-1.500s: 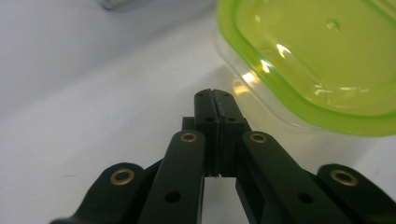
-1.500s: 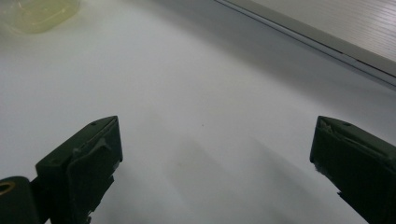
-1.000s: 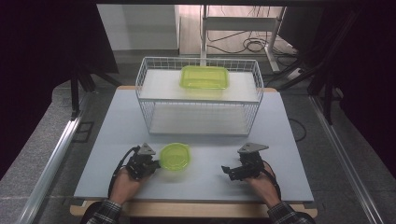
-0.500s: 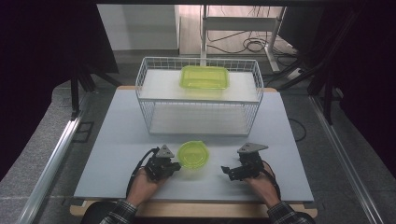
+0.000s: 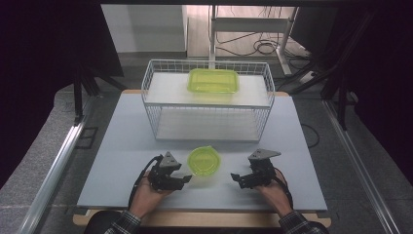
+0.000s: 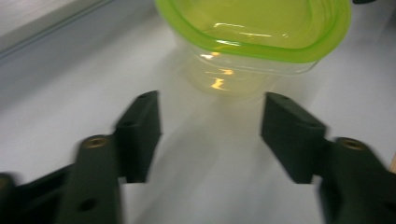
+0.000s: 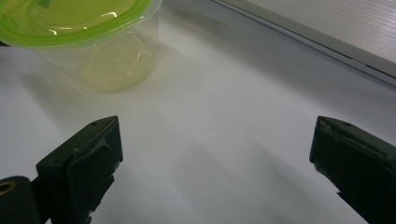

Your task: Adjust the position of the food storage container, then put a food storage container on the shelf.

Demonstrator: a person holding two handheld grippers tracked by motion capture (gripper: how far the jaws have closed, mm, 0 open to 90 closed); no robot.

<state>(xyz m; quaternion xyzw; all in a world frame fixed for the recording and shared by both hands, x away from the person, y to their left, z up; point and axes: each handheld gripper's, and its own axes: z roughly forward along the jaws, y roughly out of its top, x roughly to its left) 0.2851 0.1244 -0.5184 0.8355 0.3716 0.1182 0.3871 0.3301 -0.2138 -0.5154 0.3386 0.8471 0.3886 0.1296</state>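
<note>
A small round clear container with a green lid (image 5: 204,161) stands on the white table (image 5: 122,146) near its front edge, between my two grippers. My left gripper (image 5: 187,179) lies just left of it, and its jaws have just been opening. In the left gripper view they (image 6: 210,126) stand apart with nothing between them, and the container (image 6: 254,32) sits a little ahead. My right gripper (image 5: 235,178) rests to the container's right, pointing toward it. It is wide open (image 7: 215,154) and empty, with the container (image 7: 79,28) at the upper left.
A white wire basket (image 5: 207,100) stands at the back middle of the table. A rectangular green-lidded container (image 5: 213,80) rests on its upper white shelf. Bare table surface lies on both sides of the basket and in front of it.
The left gripper has carried the round container rightward toward the table's middle. It has then let go and opened. The right gripper has stayed where it was.
</note>
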